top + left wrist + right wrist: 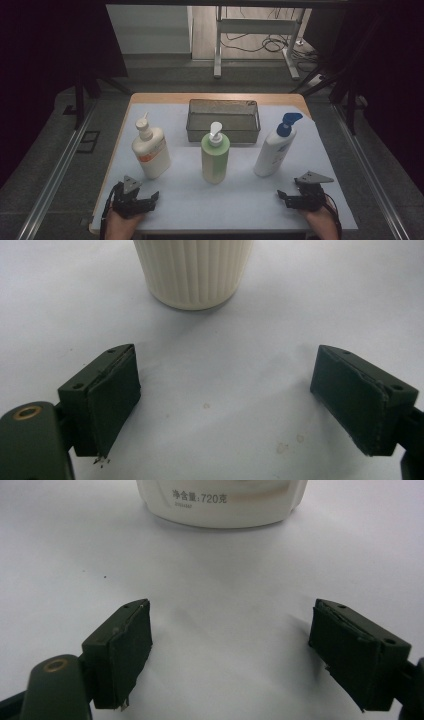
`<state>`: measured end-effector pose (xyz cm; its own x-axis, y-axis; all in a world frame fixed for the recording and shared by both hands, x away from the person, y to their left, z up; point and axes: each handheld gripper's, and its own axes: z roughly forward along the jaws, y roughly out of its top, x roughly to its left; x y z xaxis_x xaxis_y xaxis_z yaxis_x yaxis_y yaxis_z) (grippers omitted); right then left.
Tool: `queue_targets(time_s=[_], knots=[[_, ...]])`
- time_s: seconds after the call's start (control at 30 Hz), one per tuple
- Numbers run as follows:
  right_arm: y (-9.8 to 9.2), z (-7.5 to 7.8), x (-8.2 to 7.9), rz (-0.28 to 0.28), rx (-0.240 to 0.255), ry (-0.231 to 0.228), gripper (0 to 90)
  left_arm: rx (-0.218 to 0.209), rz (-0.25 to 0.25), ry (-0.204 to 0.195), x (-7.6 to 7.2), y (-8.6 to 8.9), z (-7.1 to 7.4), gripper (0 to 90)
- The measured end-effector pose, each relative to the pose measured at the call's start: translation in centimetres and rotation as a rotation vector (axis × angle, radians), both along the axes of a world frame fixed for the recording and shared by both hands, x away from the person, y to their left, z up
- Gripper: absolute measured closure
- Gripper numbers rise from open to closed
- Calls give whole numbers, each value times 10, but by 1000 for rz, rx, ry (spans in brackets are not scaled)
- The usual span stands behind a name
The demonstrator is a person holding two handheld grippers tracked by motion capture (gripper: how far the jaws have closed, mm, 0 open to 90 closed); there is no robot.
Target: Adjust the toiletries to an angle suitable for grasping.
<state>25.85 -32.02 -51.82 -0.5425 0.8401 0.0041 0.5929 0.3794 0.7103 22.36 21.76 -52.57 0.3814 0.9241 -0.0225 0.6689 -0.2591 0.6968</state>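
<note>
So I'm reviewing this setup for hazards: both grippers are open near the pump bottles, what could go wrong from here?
The bottles are tall and narrow, so a low or off-centre push from the left gripper could tip the cream bottle over. The right gripper faces the white bottle with the blue pump, which already leans. Either could knock the green bottle standing between them.

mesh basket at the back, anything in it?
Empty: the mesh basket shows a bare bottom in the high view; all three pump bottles stand outside it.
</note>
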Motion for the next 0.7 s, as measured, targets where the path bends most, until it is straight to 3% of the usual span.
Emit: queue_targets(time_s=[0.7], knots=[[0,9,1,22,-15,0,204,-3,5,-11,-2,0,-1,123]])
